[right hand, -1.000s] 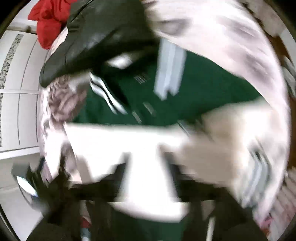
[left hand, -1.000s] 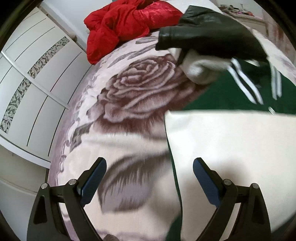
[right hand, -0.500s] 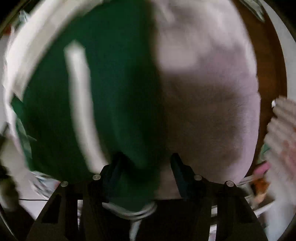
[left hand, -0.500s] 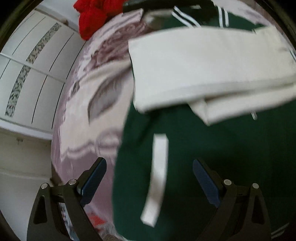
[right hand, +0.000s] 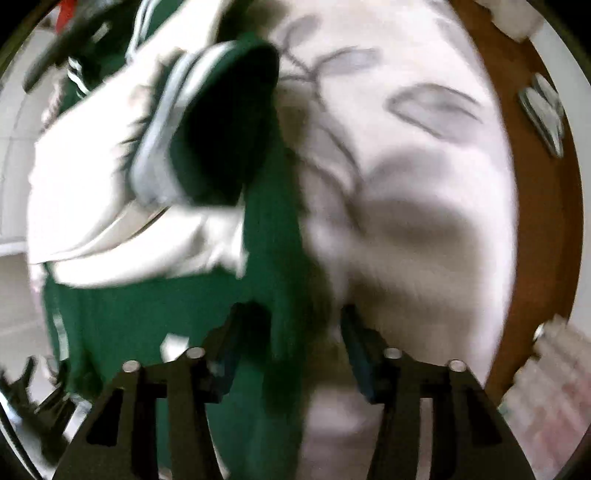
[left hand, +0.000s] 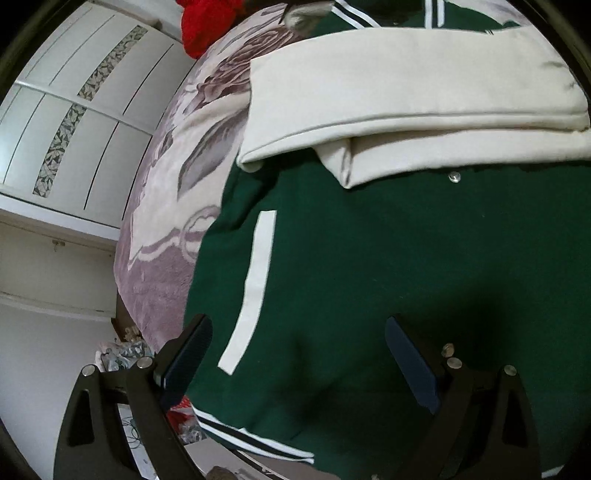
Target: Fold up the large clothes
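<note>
Jacket (left hand: 369, 266), green body with cream sleeves, lies flat on the bed (left hand: 159, 229), over a blanket with a mauve rose print. In the left wrist view both cream sleeves (left hand: 406, 96) are folded across the chest, one over the other, running side to side near the top of the frame. A cream pocket strip (left hand: 253, 288) runs down the green front on the left, and a metal snap (left hand: 454, 178) sits just below the sleeve edge. The striped green and white hem (left hand: 251, 439) is at the bottom, near the bed edge. Left gripper (left hand: 295, 354) is wide open above the lower green front, nothing between its fingers (left hand: 192, 350), not touching the cloth as far as can be seen. Red garment (left hand: 207, 22) and a dark one are bunched at the far end of the bed, apart from the jacket. White wardrobe doors (left hand: 74, 122) stand to the left of the bed. The right wrist view is blurred. Right gripper (right hand: 295, 343) points steeply down at the jacket's side edge, where green cloth (right hand: 280, 258) meets the blanket (right hand: 406, 184); jaws are closing, at a middling gap, with the green edge between them, and pads do not look pressed on it yet. A striped cuff (right hand: 207, 125) lies on the cream sleeve farther up. Wooden bed frame (right hand: 535, 221) curves along the right.
</note>
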`<action>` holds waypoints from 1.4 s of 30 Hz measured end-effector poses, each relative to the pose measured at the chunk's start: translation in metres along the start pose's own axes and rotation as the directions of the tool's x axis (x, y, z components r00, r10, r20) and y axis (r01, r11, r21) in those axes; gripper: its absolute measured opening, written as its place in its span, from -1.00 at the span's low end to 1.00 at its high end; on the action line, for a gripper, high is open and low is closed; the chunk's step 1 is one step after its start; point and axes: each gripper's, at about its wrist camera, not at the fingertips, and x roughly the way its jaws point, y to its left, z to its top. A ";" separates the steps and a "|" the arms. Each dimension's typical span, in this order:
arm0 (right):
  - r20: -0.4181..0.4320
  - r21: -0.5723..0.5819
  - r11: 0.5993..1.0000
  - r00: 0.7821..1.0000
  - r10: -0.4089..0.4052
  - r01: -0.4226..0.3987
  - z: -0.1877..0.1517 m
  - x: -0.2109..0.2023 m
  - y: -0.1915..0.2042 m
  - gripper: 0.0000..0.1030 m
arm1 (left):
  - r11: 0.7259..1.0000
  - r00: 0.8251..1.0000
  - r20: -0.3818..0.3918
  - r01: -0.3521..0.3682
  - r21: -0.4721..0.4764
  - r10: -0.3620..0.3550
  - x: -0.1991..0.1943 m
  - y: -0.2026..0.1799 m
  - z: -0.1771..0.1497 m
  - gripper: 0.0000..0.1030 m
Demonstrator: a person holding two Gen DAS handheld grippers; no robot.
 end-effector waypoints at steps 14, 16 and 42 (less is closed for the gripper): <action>-0.225 0.112 0.977 0.953 0.203 -0.181 -0.125 -0.015 -0.017 -0.23 | 0.998 0.999 -0.016 0.051 0.032 -0.051 -0.024 -0.019 -0.044 0.87; -0.318 0.077 0.985 0.932 0.173 -0.157 -0.184 0.010 -0.013 -0.23 | 0.996 0.998 -0.029 0.062 0.063 -0.060 -0.026 -0.030 -0.054 0.87; -0.072 0.347 0.937 0.997 -0.021 0.045 -0.146 -0.097 -0.208 0.28 | 0.885 0.988 0.075 0.088 0.456 -0.136 -0.141 -0.285 -0.129 0.90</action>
